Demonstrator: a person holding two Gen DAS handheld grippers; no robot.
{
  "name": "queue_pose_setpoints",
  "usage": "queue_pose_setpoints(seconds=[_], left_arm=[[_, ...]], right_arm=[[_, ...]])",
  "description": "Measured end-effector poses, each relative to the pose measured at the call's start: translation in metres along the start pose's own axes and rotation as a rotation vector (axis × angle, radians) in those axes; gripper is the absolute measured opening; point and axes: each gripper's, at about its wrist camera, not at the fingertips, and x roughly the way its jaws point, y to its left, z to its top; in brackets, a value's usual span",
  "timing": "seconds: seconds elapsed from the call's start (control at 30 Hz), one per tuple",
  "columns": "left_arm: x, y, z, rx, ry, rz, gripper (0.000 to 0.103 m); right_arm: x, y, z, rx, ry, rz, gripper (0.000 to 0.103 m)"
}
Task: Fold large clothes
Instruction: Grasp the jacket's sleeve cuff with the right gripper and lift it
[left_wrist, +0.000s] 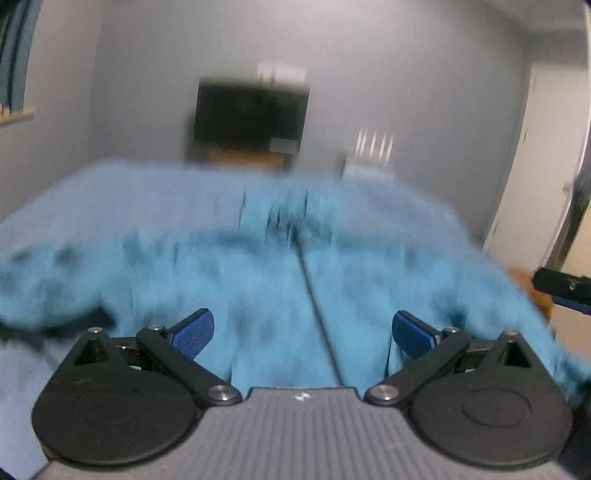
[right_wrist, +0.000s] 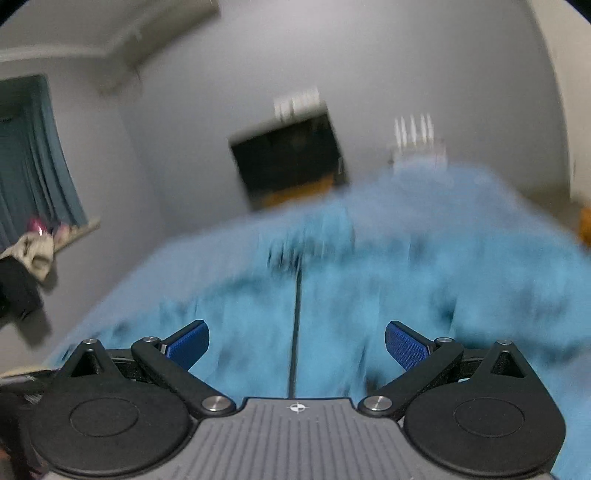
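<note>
A large light-blue fleece garment (left_wrist: 229, 236) with a dark centre zip (left_wrist: 314, 295) lies spread ahead of me, blurred by motion. In the left wrist view my left gripper (left_wrist: 303, 332) hovers over its near part, open, its blue pads (left_wrist: 194, 332) wide apart with nothing between them. The right wrist view shows the same garment (right_wrist: 369, 280) and its zip line (right_wrist: 295, 325). My right gripper (right_wrist: 297, 343) is open too, pads (right_wrist: 404, 345) spread over the fabric, holding nothing. Part of the right gripper (left_wrist: 561, 288) shows at the left view's right edge.
A dark screen (left_wrist: 251, 114) hangs on the grey wall above a wooden unit. A white rack (left_wrist: 369, 158) stands behind the garment. A blue curtain (right_wrist: 33, 155) and a heap of clothes (right_wrist: 33, 251) sit at the left. A door (left_wrist: 532, 177) is at the right.
</note>
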Motion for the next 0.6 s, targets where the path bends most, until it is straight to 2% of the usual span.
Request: queue_pose_setpoints(seconds=[0.07,0.13,0.23,0.3,0.4,0.5,0.6], left_arm=[[0.010,0.003,0.016,0.031,-0.013,0.009,0.103],[0.031,0.005,0.027,0.089,0.043,0.050,0.103],[0.063,0.014,0.028,0.125,0.112,0.100,0.103],[0.082,0.024,0.018,0.119,0.142,0.143,0.103],[0.109,0.044,0.002,0.076,0.237,0.182,0.103],[0.126,0.062,-0.016,0.030,0.298,0.194,0.103],[0.141,0.073,-0.029,0.000,0.345,0.212,0.103]], right_arm=[[-0.007,-0.008,0.018,-0.035,-0.098,-0.043,0.103],[-0.008,-0.025,0.031,-0.050,-0.165,-0.089,0.103],[-0.001,-0.066,0.045,-0.035,-0.139,-0.178,0.103],[0.002,-0.105,0.054,0.051,-0.102,-0.290,0.103],[-0.003,-0.178,0.056,0.222,-0.085,-0.396,0.103],[-0.014,-0.252,0.036,0.398,-0.082,-0.524,0.102],[-0.025,-0.315,0.009,0.566,-0.059,-0.614,0.092]])
